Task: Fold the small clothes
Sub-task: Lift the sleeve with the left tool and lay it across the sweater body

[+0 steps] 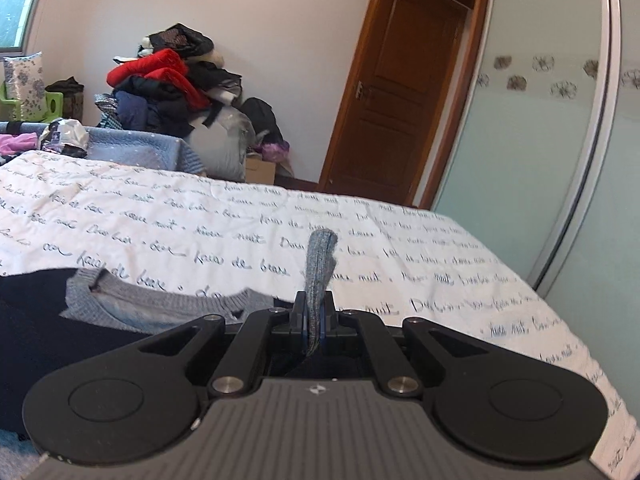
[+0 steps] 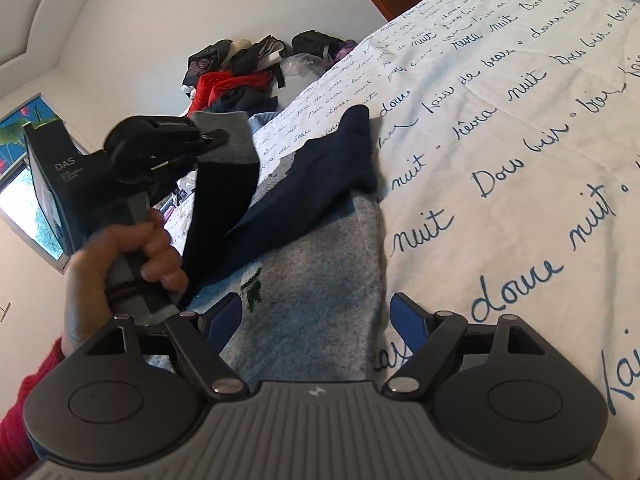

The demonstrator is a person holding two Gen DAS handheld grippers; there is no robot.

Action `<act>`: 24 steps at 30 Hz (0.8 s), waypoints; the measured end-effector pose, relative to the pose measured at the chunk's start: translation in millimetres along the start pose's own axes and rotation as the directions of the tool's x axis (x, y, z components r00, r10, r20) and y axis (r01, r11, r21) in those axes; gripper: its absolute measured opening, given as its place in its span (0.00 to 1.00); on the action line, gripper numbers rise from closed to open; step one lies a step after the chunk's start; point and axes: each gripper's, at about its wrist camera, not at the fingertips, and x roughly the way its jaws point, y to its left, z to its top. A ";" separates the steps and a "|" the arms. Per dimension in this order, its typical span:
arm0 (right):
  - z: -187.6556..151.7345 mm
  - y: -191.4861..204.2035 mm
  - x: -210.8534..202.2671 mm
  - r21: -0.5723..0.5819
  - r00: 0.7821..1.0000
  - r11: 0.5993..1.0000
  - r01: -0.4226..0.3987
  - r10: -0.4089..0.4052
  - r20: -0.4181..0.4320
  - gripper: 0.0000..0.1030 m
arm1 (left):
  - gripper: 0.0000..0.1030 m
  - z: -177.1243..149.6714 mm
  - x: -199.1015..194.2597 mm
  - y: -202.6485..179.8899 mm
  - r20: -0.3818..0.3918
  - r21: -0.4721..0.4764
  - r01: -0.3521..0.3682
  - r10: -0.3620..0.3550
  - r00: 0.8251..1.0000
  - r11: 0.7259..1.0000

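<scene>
White bedspread (image 1: 224, 216) with blue cursive script covers the bed. Pile of red and dark clothes (image 1: 172, 84) stacked against the far wall. Brown wooden door (image 1: 396, 92) beside frosted sliding wardrobe panel (image 1: 532, 128) with flower motifs. Floral cushion (image 1: 25, 80) far left.

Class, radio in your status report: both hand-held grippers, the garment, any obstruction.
Left hand-held gripper shut on grey-cuffed navy sock. Right hand-held gripper open above grey knit sweater. No obstruction.

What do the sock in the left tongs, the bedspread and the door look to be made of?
Sock: knit fabric, grey ribbed cuff over a dark matte leg; hangs limp from the left tongs.
Bedspread: quilted, matte, cotton-like cloth; stitch lines and puckers, printed script.
Door: wood or wood veneer, brown, slightly glossy, raised panels.
</scene>
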 end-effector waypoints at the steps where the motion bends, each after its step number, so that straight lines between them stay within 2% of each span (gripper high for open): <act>1: -0.7 -0.5 -0.7 0.001 1.000 1.000 0.000 0.000 0.000 0.79 | 0.06 -4.6 2.7 -3.2 -0.013 0.008 -0.002 0.002 1.000 1.000; 7: -3.3 -3.4 -2.0 0.005 1.000 1.000 0.005 -0.005 0.000 0.79 | 0.06 -23.4 14.0 -14.7 -0.094 -0.003 -0.007 0.007 0.996 1.000; 16: -5.4 -8.6 -7.0 0.015 1.000 1.000 0.014 -0.015 0.005 0.79 | 0.09 -36.6 14.8 -27.1 -0.130 0.030 0.032 -0.028 0.991 0.999; 22: -5.9 -8.0 -10.0 0.017 1.000 1.000 0.021 -0.022 0.008 0.79 | 0.14 -42.4 10.9 -37.4 -0.140 0.068 0.046 -0.036 0.990 0.997; 24: -6.2 -7.9 -10.6 0.015 1.000 1.000 0.025 -0.025 0.009 0.79 | 0.24 -42.9 7.8 -40.0 -0.135 0.088 0.050 -0.038 0.990 0.995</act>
